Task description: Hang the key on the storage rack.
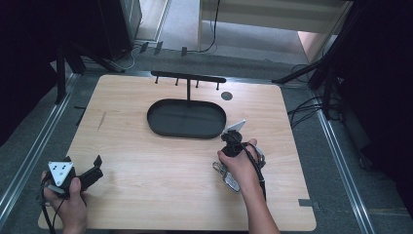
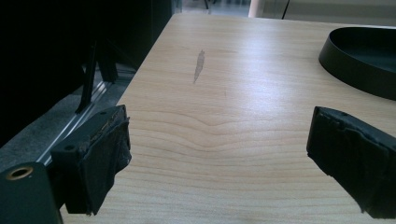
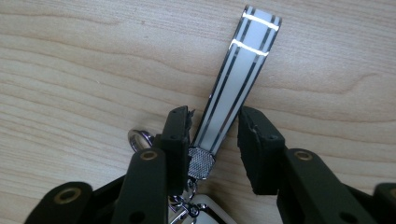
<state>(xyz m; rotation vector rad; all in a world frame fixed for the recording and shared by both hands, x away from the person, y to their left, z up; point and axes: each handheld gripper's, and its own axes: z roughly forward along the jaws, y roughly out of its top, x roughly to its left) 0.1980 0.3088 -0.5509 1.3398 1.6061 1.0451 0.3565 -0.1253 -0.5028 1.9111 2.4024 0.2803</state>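
A keychain lies on the wooden table: a white strap with dark stripes (image 3: 238, 79), a mesh metal clasp (image 3: 201, 162) and a metal ring (image 3: 139, 139). My right gripper (image 3: 212, 116) points down at it, open, with one jaw on each side of the strap near the clasp and only small gaps. From above, the keychain's metal parts (image 1: 225, 176) peek out beside the right hand (image 1: 239, 163). My left gripper (image 1: 97, 166) rests at the table's near left corner, open and empty (image 2: 219, 154).
A black oval tray (image 1: 186, 136) sits at the table's middle back, with a T-shaped peg rack (image 1: 188, 77) rising from its far side. The tray's edge (image 2: 343, 70) is ahead and right of the left gripper. A dark round spot (image 1: 226, 95) marks the table behind the tray.
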